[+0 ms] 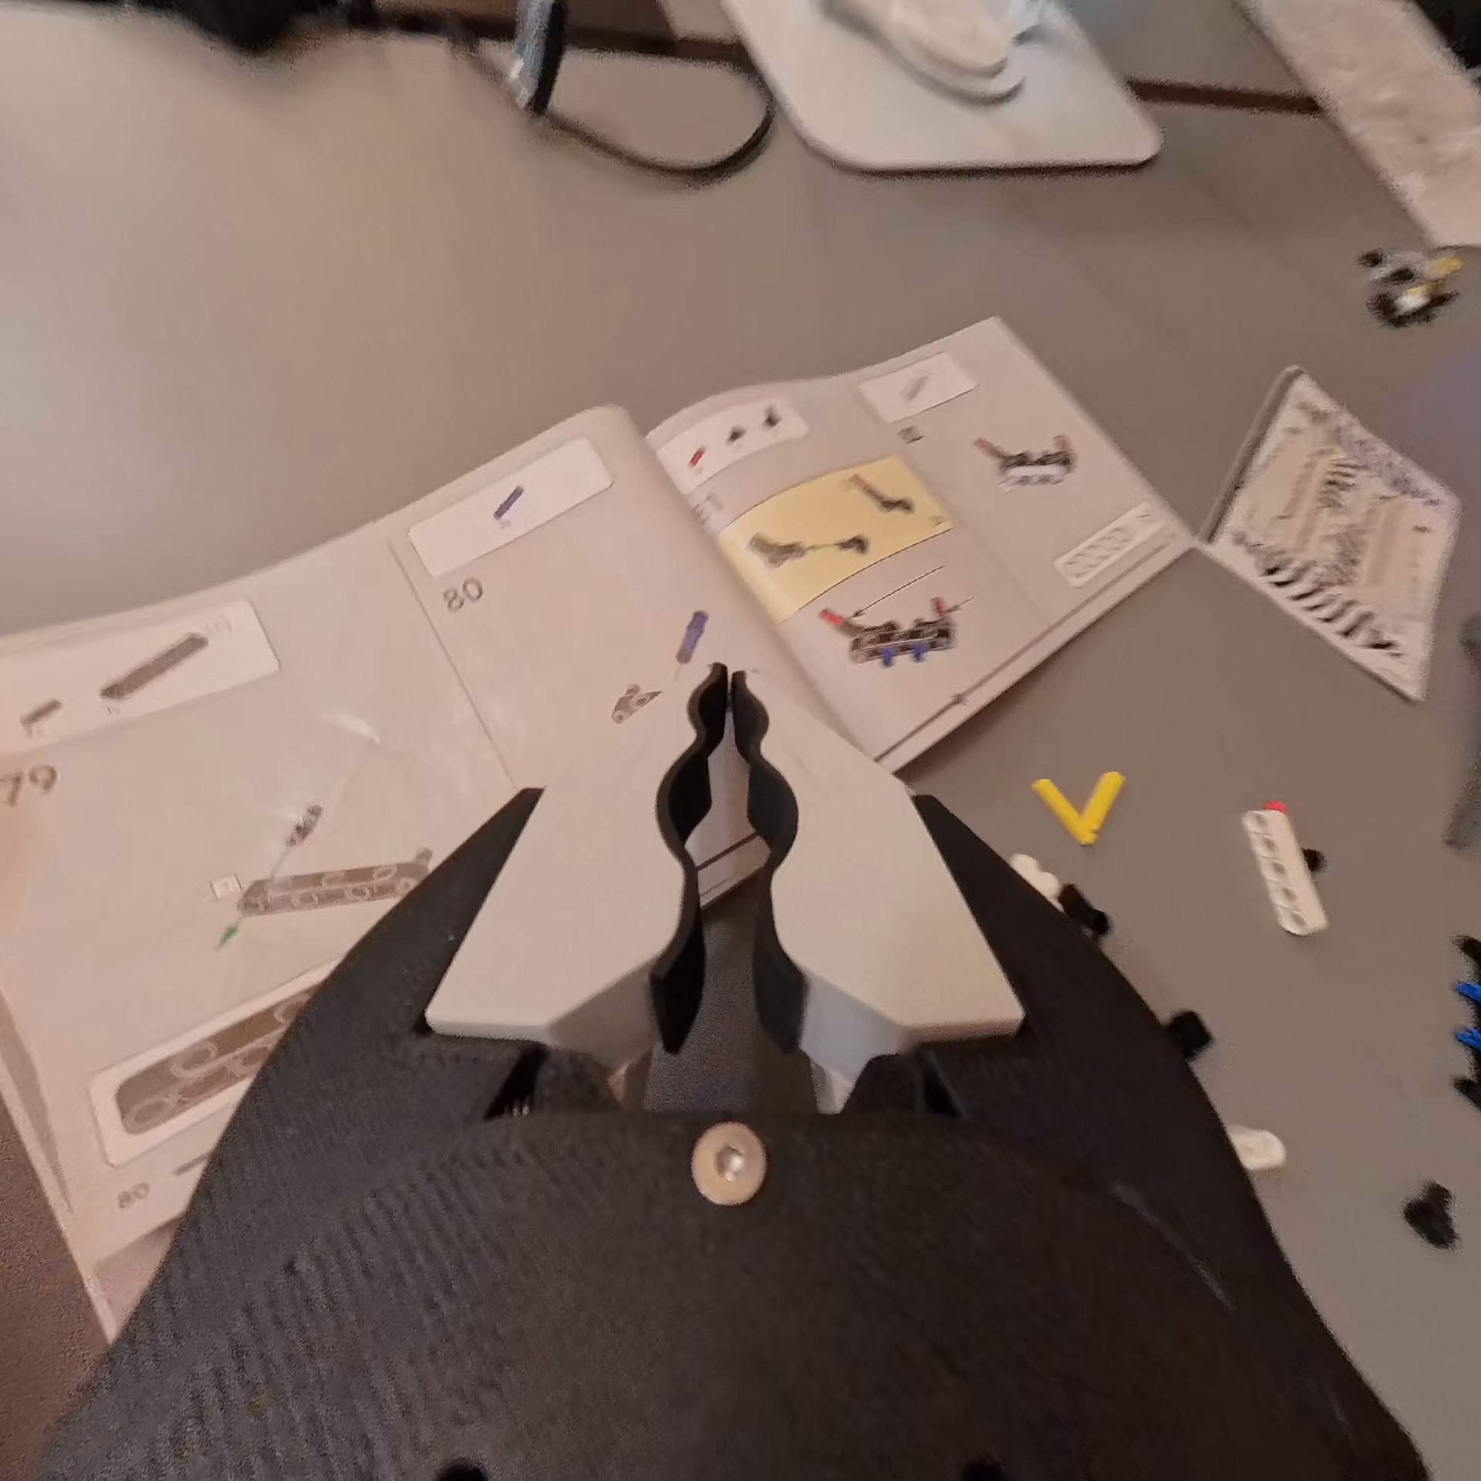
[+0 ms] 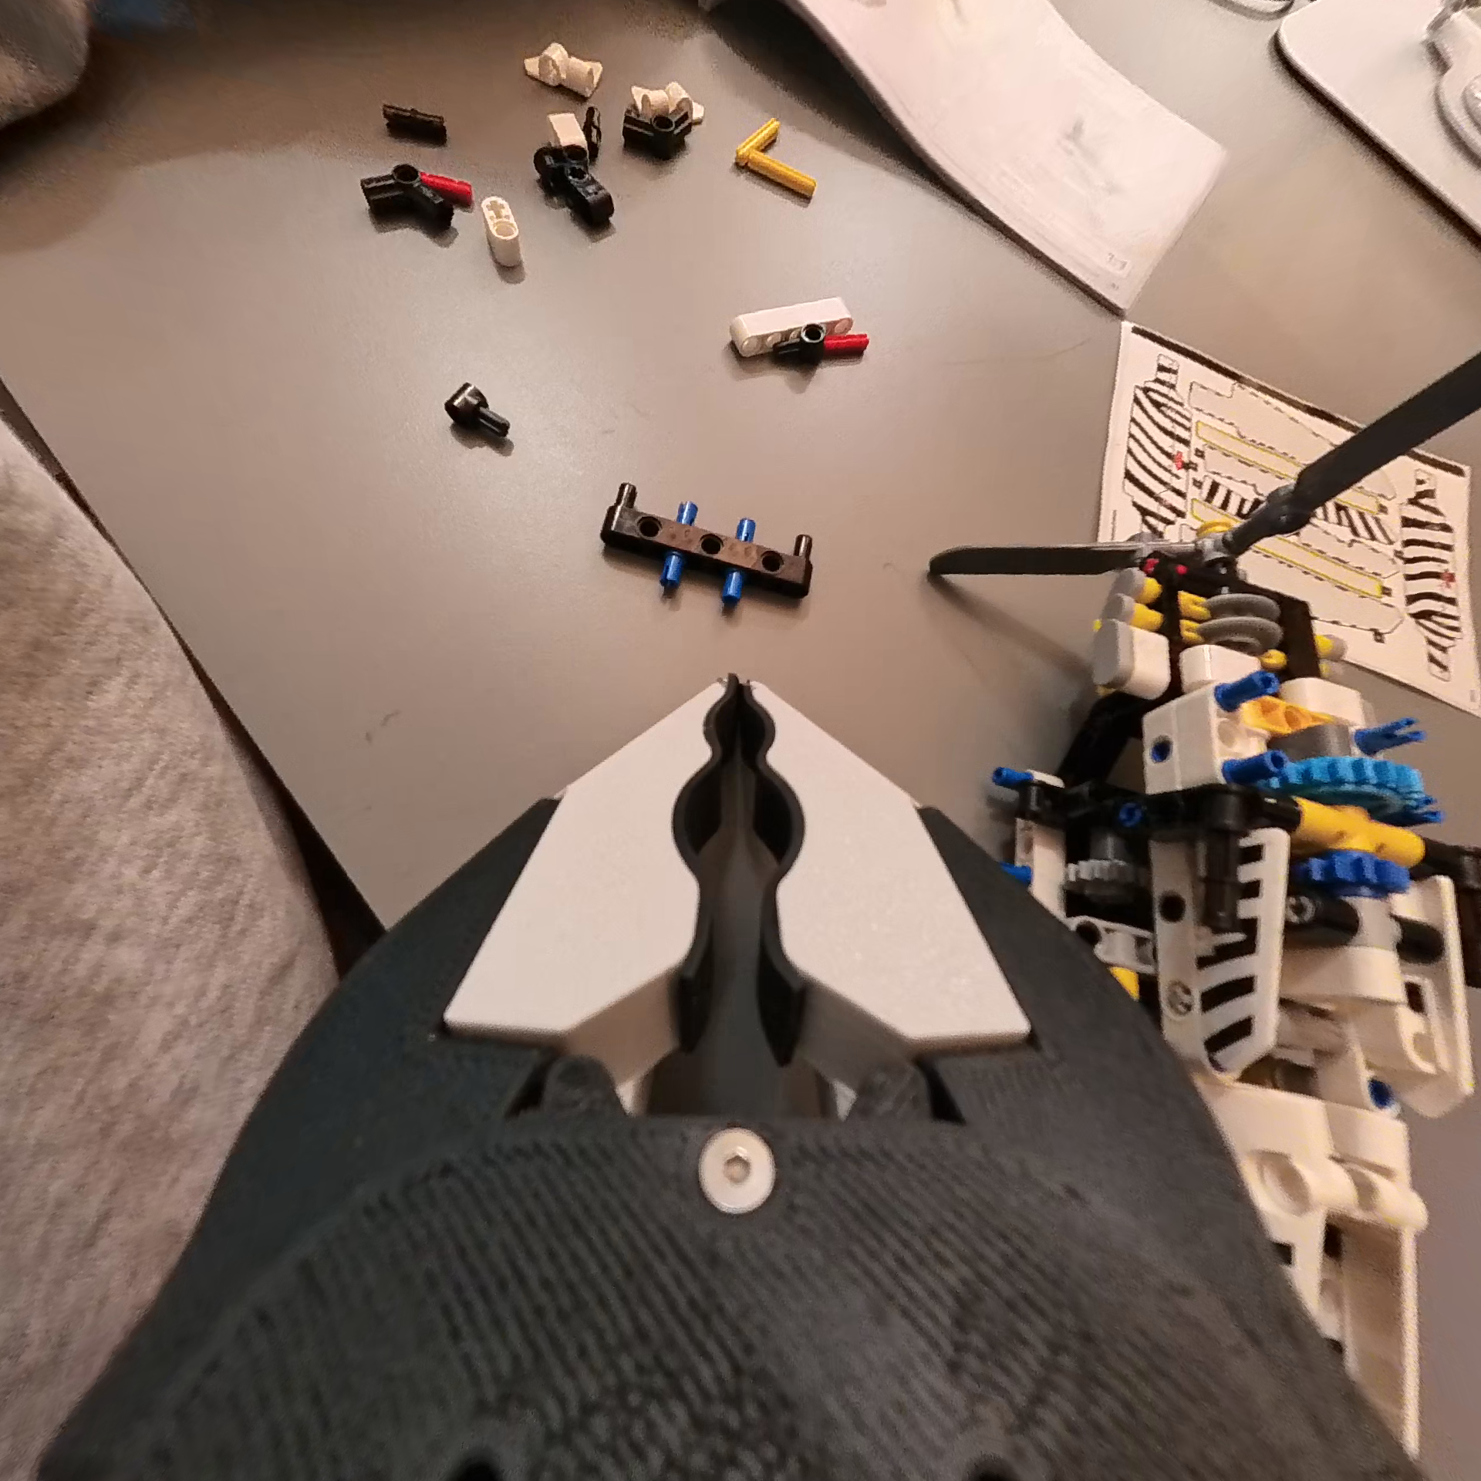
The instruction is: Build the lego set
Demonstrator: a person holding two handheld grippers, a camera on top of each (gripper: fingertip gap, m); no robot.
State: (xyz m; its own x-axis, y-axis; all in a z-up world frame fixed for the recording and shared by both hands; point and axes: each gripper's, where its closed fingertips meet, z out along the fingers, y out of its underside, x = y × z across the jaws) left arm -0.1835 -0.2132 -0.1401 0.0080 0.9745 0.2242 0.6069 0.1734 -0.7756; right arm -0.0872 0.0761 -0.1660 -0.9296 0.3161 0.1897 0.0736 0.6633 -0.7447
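My left gripper is shut and empty, hovering above the open instruction booklet. My right gripper is shut and empty above the grey table, just short of a black beam with two blue pins. The white, black and yellow helicopter model with grey rotor blades lies to the right of the right gripper. Farther off lie a white beam with a black connector and red axle, two yellow axles, a black pin connector and several small black and white pieces.
A sticker sheet with black stripes lies behind the model and also shows in the left wrist view. A monitor stand base and a black cable sit at the back. Grey fabric fills the left edge. About 30 centimetres separates my left fingertips from my right. To reach the black pin connector in a straight line is about 9 centimetres for my right fingers, about 25 centimetres for my left. The left camera catches it too, in the left wrist view.
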